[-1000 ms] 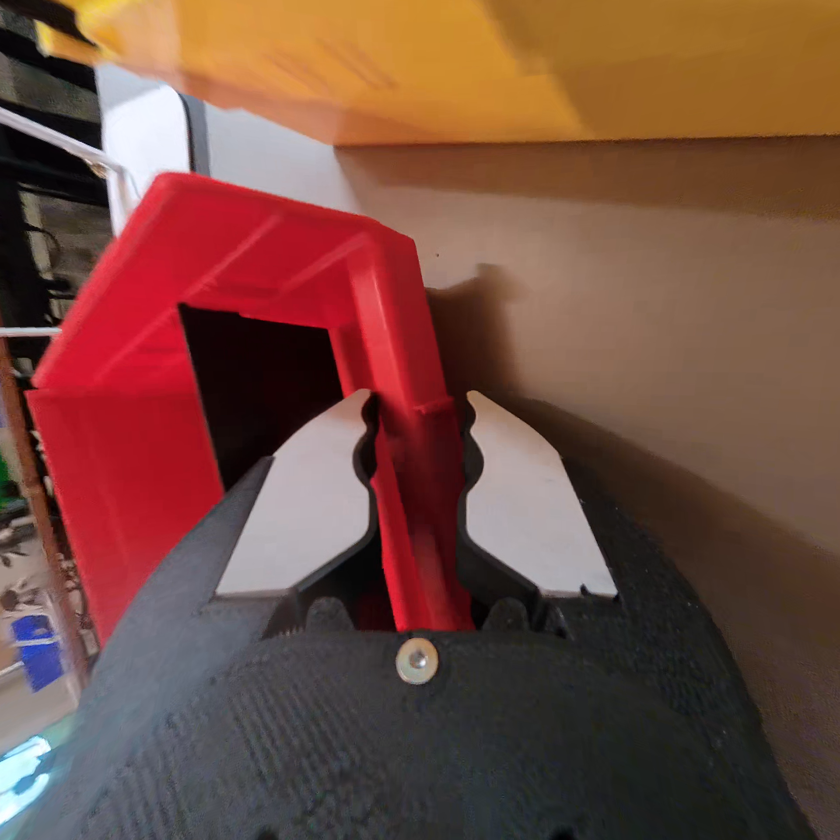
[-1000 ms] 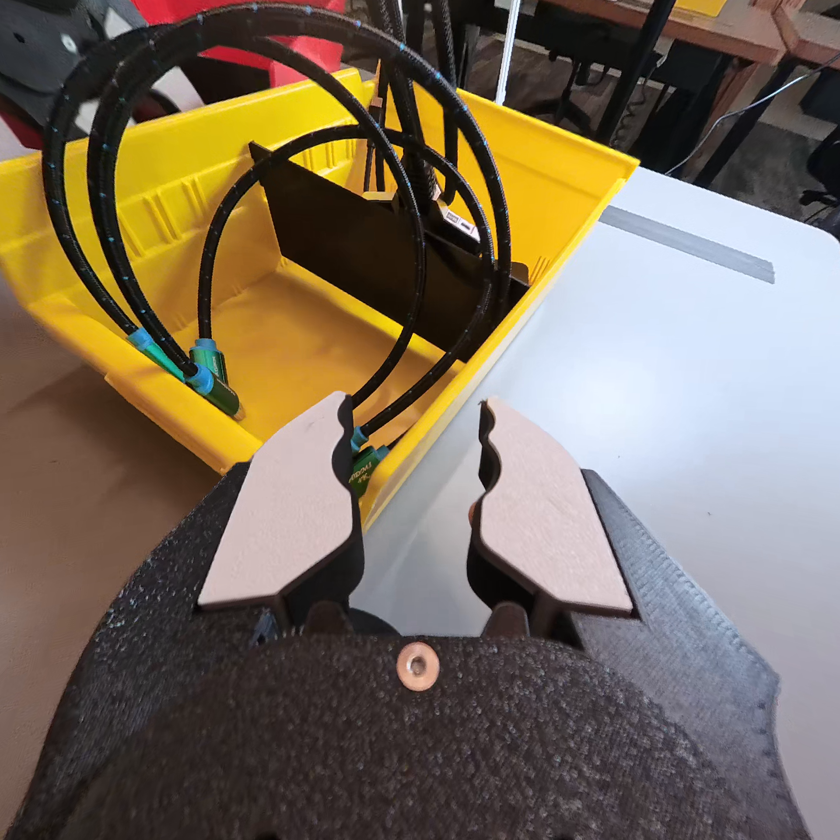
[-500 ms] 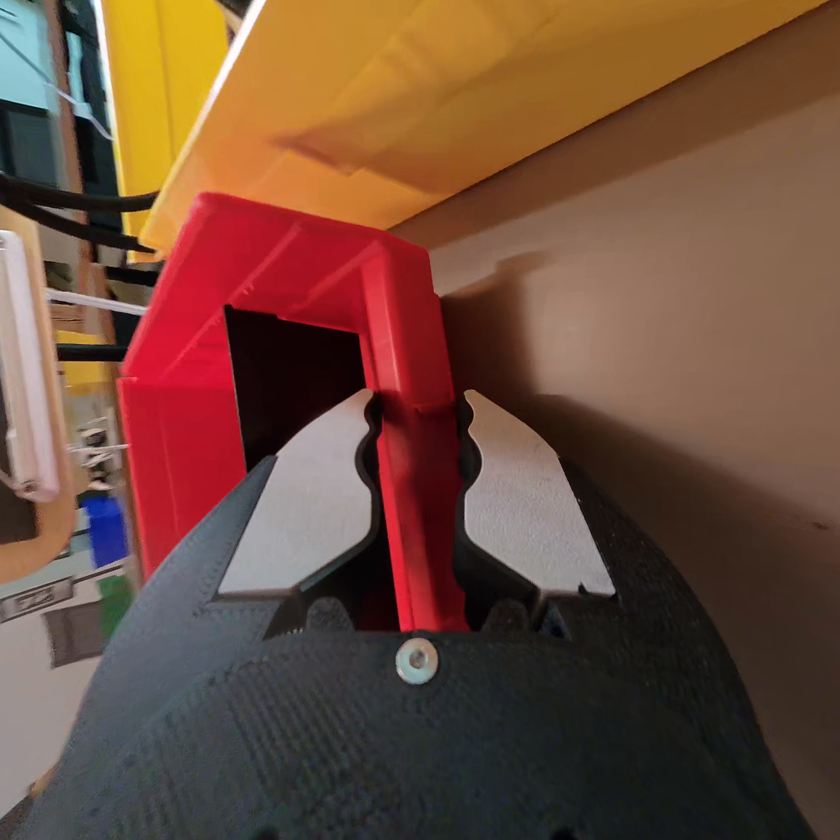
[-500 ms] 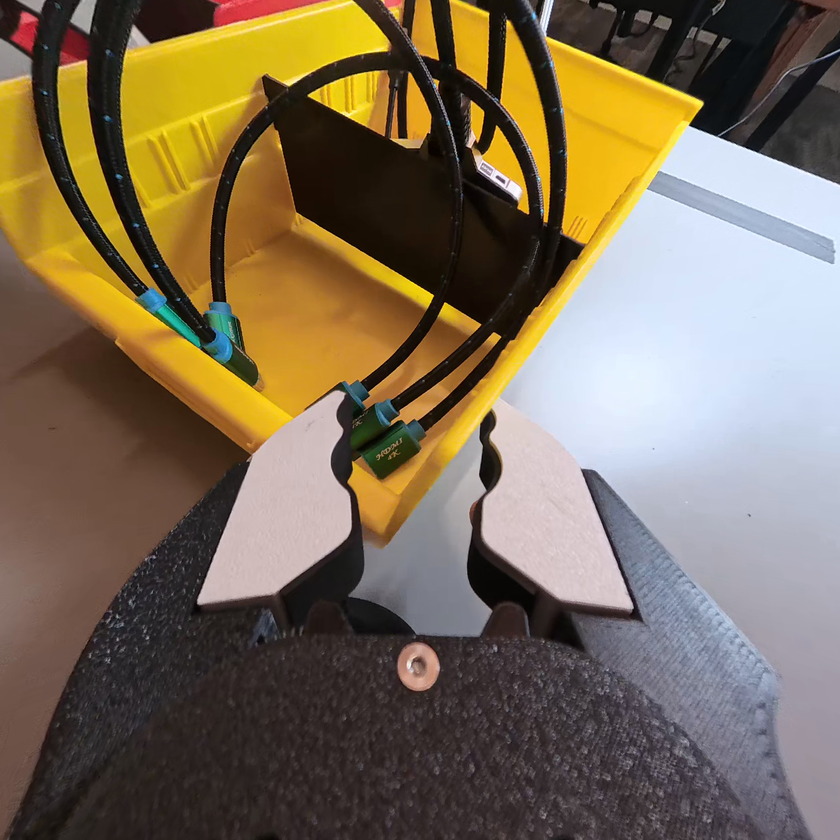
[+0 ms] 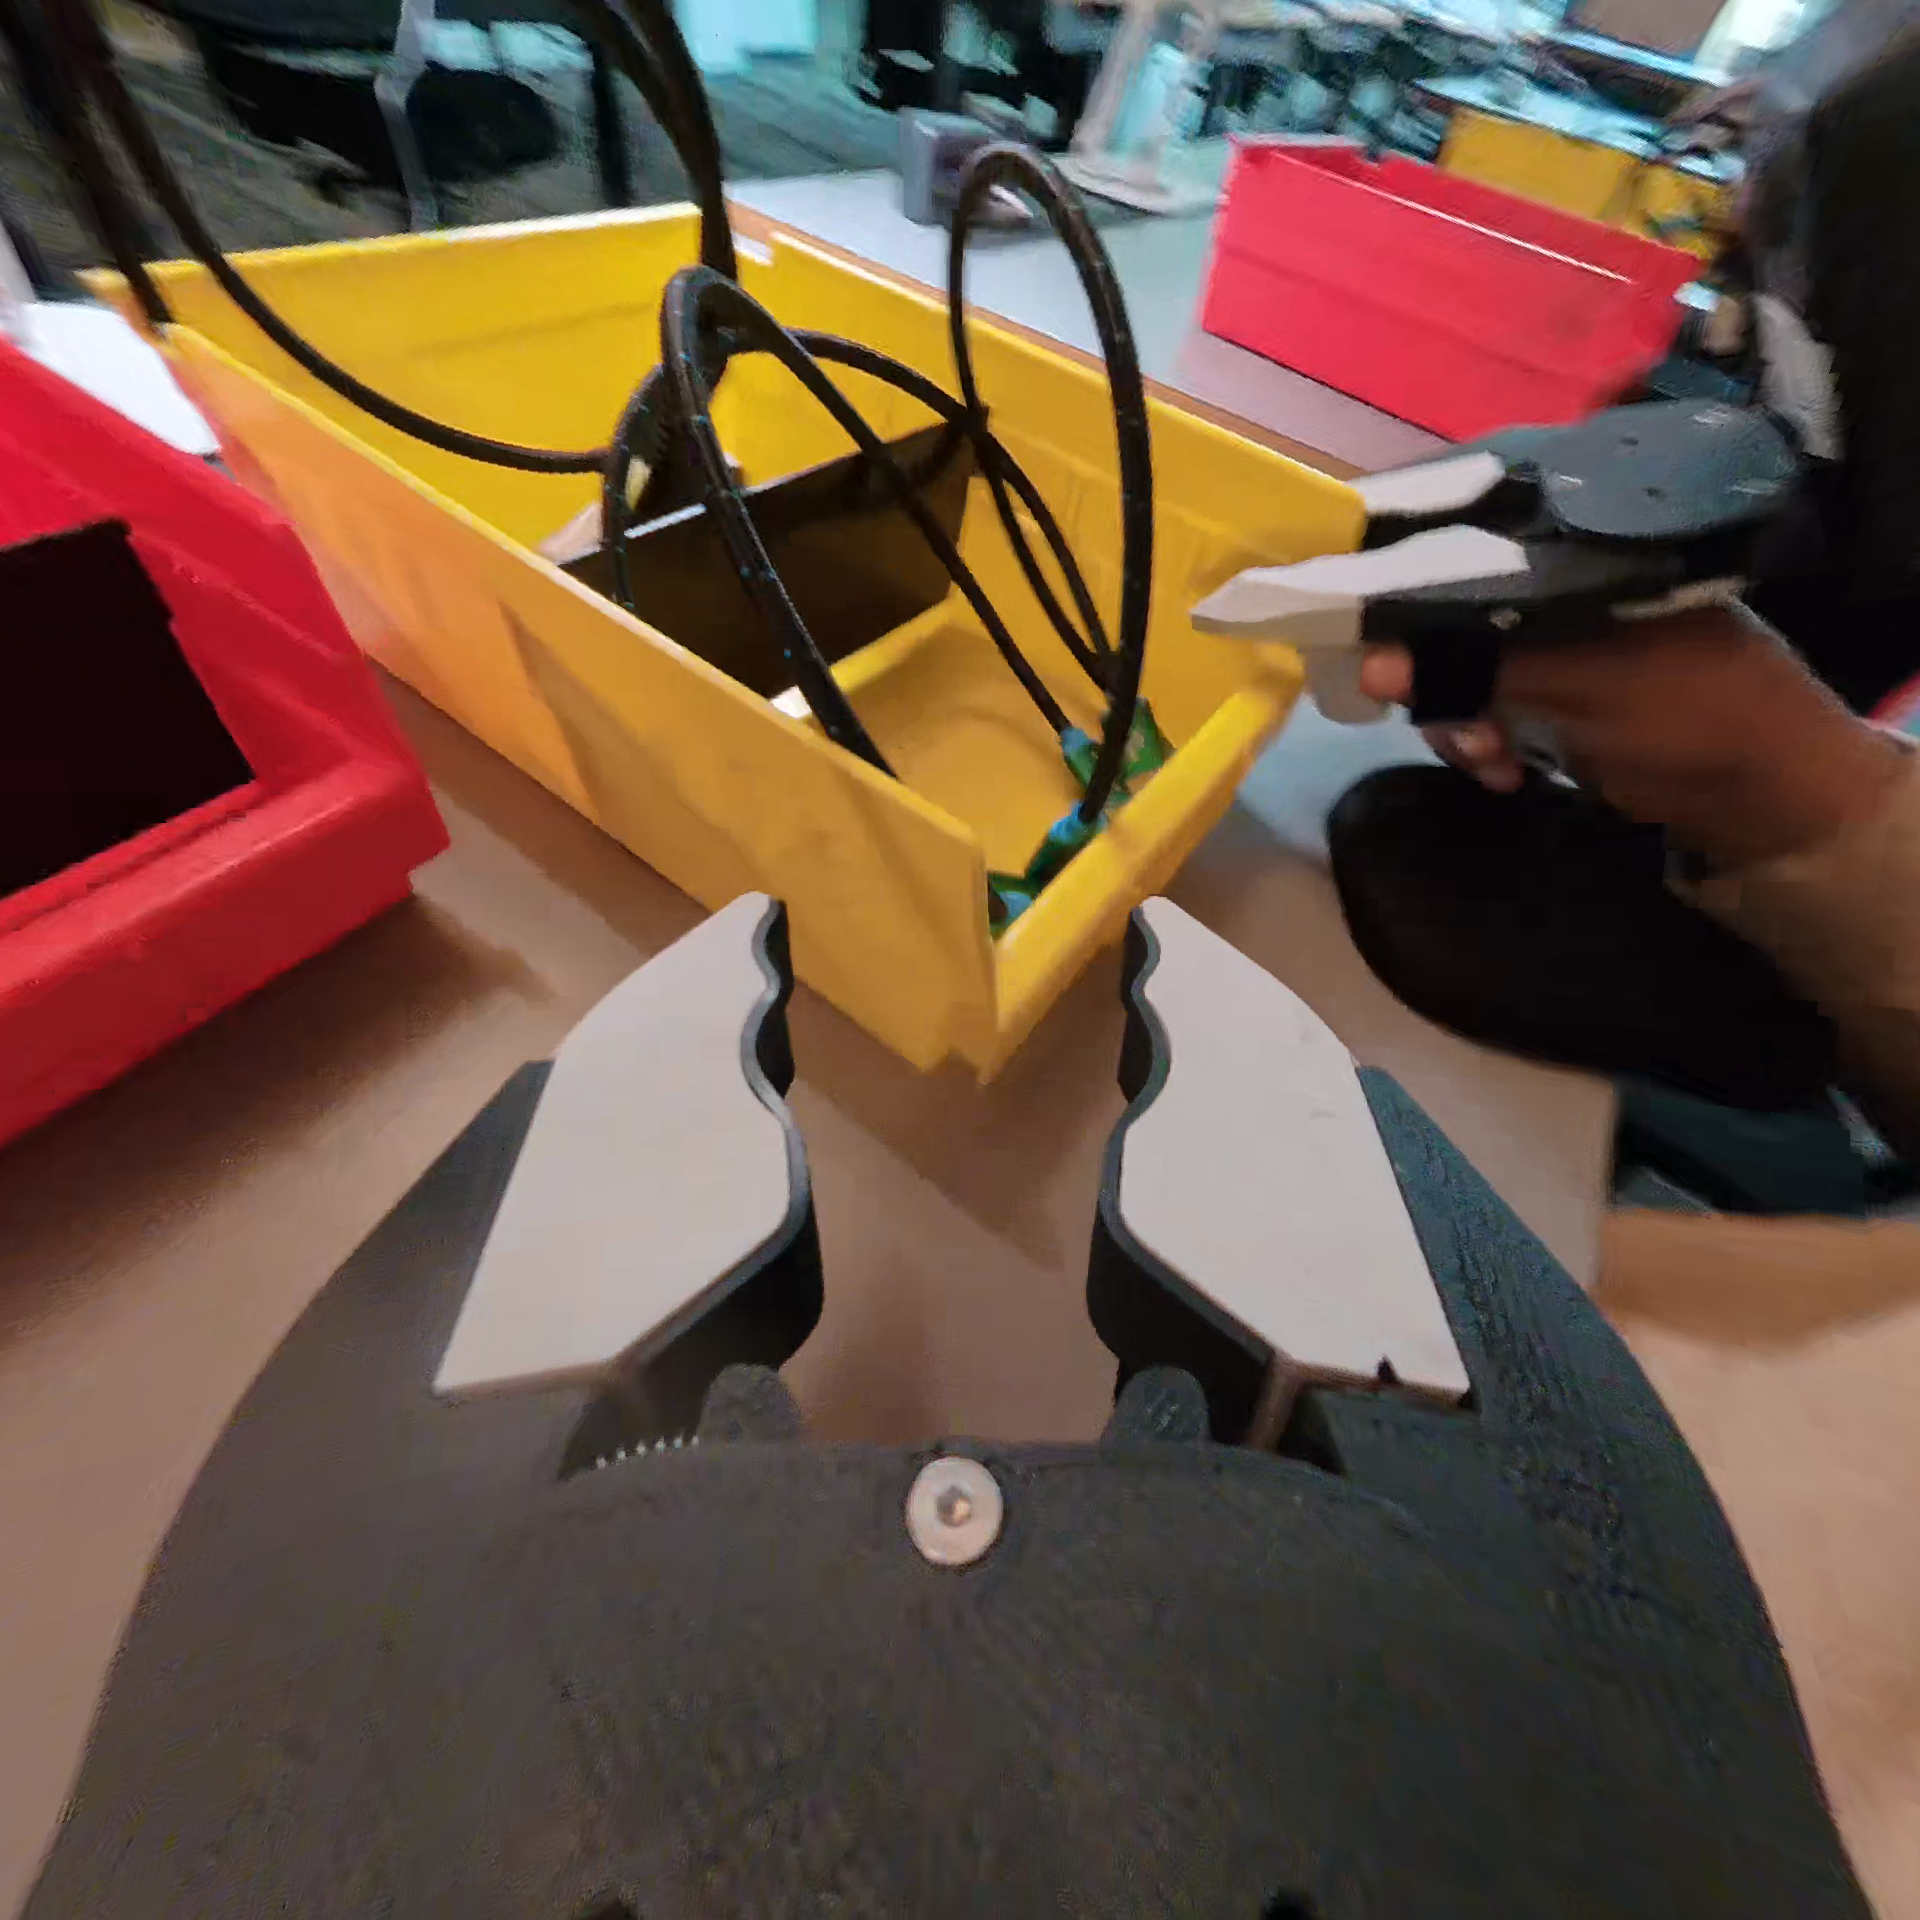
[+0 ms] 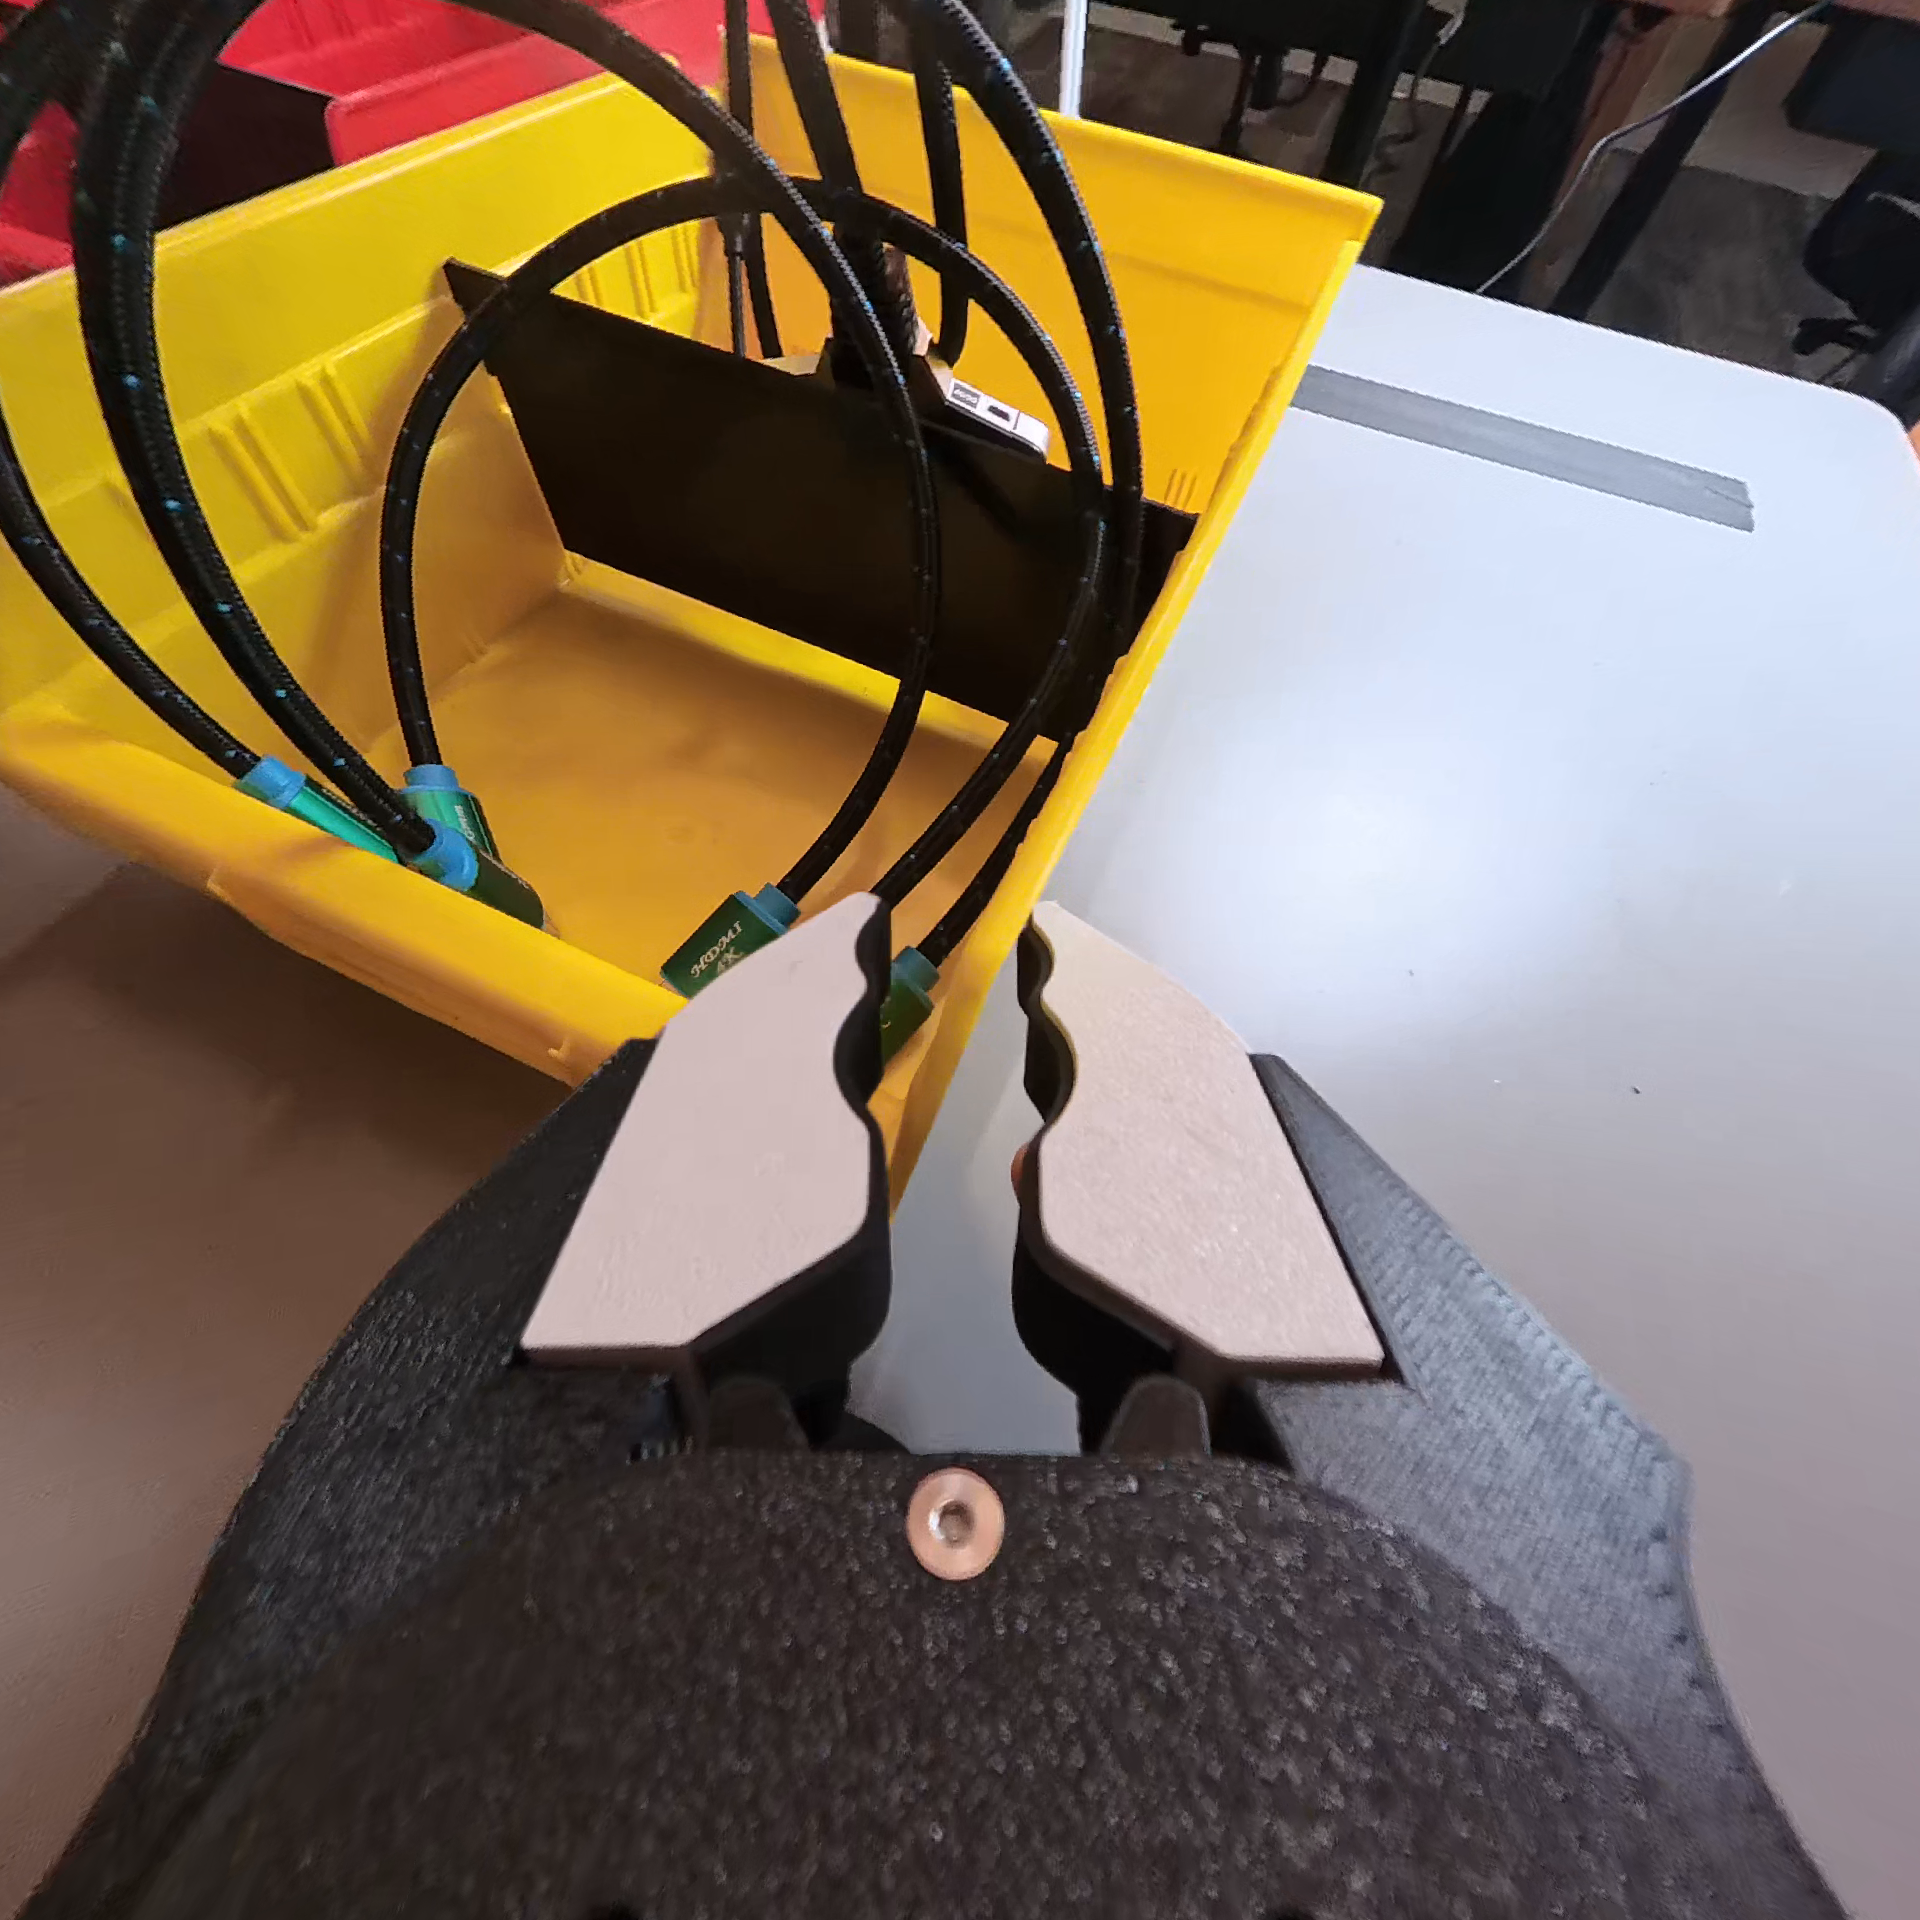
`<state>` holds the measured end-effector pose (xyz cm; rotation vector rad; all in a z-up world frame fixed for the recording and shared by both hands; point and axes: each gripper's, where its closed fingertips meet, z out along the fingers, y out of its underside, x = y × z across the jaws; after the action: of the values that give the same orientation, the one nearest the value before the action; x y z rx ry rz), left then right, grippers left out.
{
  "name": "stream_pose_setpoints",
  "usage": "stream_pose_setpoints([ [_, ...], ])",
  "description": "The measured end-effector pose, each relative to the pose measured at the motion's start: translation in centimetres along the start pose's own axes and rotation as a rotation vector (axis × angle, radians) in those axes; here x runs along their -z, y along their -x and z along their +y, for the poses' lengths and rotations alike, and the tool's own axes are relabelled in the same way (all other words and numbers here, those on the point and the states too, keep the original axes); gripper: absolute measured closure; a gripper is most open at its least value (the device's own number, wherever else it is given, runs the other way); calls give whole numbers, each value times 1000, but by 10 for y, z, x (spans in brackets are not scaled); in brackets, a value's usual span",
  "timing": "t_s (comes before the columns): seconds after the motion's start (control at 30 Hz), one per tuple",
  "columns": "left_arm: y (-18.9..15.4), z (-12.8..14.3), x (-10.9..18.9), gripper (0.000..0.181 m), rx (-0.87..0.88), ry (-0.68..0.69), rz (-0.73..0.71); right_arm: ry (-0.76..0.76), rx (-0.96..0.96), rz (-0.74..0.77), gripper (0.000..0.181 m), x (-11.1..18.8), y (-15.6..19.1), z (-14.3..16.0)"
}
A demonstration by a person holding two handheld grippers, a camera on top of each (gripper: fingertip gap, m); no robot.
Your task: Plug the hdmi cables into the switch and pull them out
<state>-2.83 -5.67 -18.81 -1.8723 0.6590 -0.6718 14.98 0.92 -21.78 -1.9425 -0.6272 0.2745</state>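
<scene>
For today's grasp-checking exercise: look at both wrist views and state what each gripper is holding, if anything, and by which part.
Nothing is held. The left gripper is open above the brown table; the right gripper is open near the yellow bin corner.

Bin (image 6: 312, 343): on the bench (image 6: 1558, 831), ahead of my open left gripper (image 5: 954, 966).
Divider (image 6: 748, 488): across the bin's middle.
Switch (image 6: 992, 410): behind the divider.
Cable plugs (image 6: 717, 956): in the bin's near compartment.
Right gripper (image 6: 954, 940): at the bin's near corner.
Second bin (image 5: 156, 727): left of the bin.
</scene>
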Motion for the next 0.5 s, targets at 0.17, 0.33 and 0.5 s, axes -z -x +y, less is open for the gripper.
stream_pose_setpoints([
  [0.17, 16, -1, -38, 135, -20, -64, -286, 2, 4, 35, 166, -1, -3, -2],
  [0.33, 21, -3, -43, 148, -61, -72, -385, -22, 59, 93, 171, 8, -5, -5],
  [0.5, 19, -16, -32, 152, -56, -112, -359, -118, 128, 165, 172, 34, 4, -24],
])
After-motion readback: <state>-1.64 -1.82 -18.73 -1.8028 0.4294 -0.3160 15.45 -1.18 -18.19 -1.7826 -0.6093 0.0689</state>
